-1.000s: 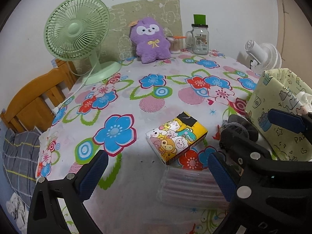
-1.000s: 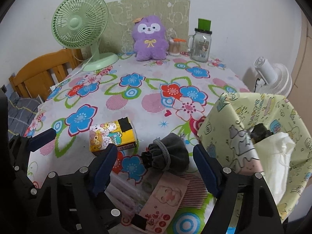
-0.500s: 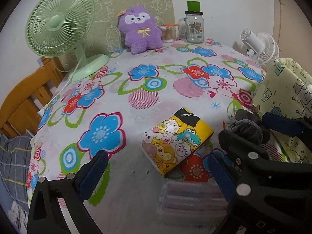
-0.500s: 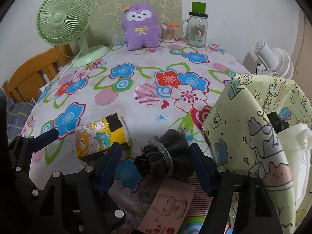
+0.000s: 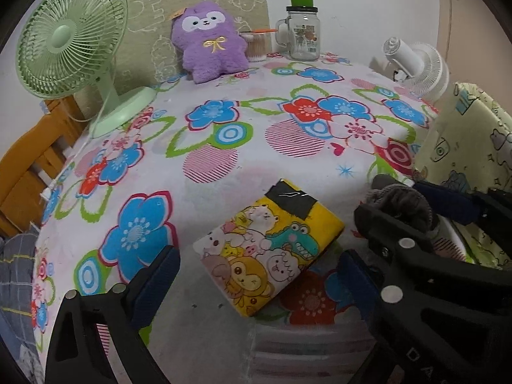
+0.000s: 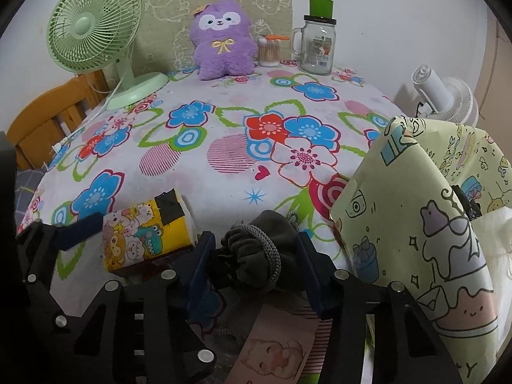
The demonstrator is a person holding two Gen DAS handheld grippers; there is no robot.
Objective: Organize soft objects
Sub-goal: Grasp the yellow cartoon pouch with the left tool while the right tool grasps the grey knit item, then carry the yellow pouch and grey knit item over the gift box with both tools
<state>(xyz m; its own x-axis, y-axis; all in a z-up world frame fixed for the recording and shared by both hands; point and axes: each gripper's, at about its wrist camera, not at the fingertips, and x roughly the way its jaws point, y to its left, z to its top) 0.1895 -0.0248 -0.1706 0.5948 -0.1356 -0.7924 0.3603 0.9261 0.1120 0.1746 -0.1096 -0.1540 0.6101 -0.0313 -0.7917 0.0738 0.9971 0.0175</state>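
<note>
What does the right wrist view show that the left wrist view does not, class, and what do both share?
Only the right wrist view: the right hand-held gripper closing round the grey pouch, the white cloth in the bag, and a baby-picture packet.

Only the left wrist view: clear wrapped packs at the near edge.

Both: purple plush toy, green fan, glass jar, cartoon tissue pack.

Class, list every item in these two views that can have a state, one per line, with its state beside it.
Left gripper: jaws closing, astride the cartoon tissue pack, pads not touching it.
Right gripper: jaws closing around the grey drawstring pouch.
Cartoon tissue pack: lying flat.
Grey drawstring pouch: cinched shut.
Patterned bag: open, already holding items.
Glass jar: lidded, upright.
Green fan: blades look still.
Purple plush: sitting upright.
</note>
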